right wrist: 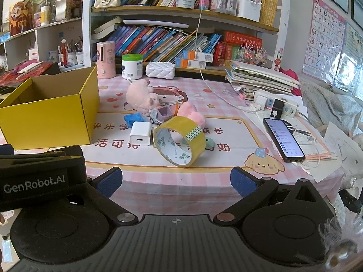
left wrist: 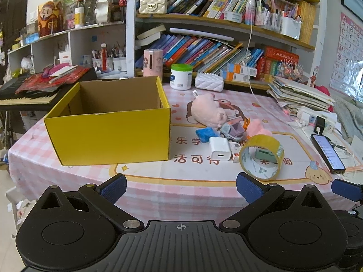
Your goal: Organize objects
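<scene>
Yellow box (left wrist: 109, 133) stands open on the table (left wrist: 181, 188), its visible interior bare. Right of it lie the charger (left wrist: 219, 151), tape roll (left wrist: 261, 157), toy car (left wrist: 232, 131) and pink plush (left wrist: 207, 111). Left gripper (left wrist: 181, 187) and right gripper (right wrist: 176, 180) hover side by side at the near edge, jaws spread, grasping nothing.

Phone (right wrist: 283, 138) beside a power strip (right wrist: 275, 105), book stack (right wrist: 261, 76) behind (bookshelves (left wrist: 226, 6) crammed), keyboard (left wrist: 25, 93) far left.

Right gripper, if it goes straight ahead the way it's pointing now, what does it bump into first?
Probably the yellow tape roll, which stands on edge almost dead ahead of the open right gripper. Only bare tablecloth lies before it, though depth is hard to judge through the fisheye.
</scene>
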`<move>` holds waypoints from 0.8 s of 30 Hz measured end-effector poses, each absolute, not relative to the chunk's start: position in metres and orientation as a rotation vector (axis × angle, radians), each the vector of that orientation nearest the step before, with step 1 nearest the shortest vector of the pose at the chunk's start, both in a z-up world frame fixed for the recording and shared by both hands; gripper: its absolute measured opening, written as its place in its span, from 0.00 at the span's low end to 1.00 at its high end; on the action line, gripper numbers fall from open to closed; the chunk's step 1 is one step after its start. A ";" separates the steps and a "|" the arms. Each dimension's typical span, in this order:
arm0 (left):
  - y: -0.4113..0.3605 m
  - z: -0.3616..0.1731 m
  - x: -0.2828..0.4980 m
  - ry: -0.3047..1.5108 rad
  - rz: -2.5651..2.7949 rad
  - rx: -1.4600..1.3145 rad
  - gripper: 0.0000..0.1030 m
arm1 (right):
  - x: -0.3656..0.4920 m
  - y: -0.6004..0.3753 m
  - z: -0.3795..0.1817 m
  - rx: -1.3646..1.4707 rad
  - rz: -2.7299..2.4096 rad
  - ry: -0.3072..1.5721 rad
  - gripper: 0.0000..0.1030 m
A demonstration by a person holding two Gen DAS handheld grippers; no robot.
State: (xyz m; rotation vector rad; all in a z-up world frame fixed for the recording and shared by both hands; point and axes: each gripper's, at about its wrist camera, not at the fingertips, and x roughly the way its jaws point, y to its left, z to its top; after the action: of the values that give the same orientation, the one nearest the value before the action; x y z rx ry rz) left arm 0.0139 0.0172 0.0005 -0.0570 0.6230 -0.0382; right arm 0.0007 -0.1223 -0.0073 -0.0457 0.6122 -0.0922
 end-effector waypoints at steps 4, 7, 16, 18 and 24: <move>0.016 -0.001 0.019 0.629 -0.043 -0.061 1.00 | 0.007 -0.125 -0.007 -0.049 -0.091 0.618 1.00; 0.015 -0.002 0.025 0.634 -0.044 -0.063 1.00 | 0.014 -0.128 -0.008 -0.052 -0.089 0.622 0.99; 0.012 -0.004 0.048 0.647 -0.019 -0.060 1.00 | 0.042 -0.133 -0.011 -0.055 -0.048 0.636 0.98; 0.012 -0.004 0.053 0.644 -0.018 -0.067 1.00 | 0.050 -0.137 -0.012 -0.046 -0.040 0.642 0.98; 0.013 -0.006 0.068 0.643 -0.001 -0.092 1.00 | 0.075 -0.148 -0.016 -0.043 -0.032 0.670 0.95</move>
State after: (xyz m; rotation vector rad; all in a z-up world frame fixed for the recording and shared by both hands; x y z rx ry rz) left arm 0.0681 0.0132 -0.0062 -0.0924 0.6428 -0.0010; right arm 0.0754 -0.1484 -0.0162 -0.0430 0.6703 -0.0324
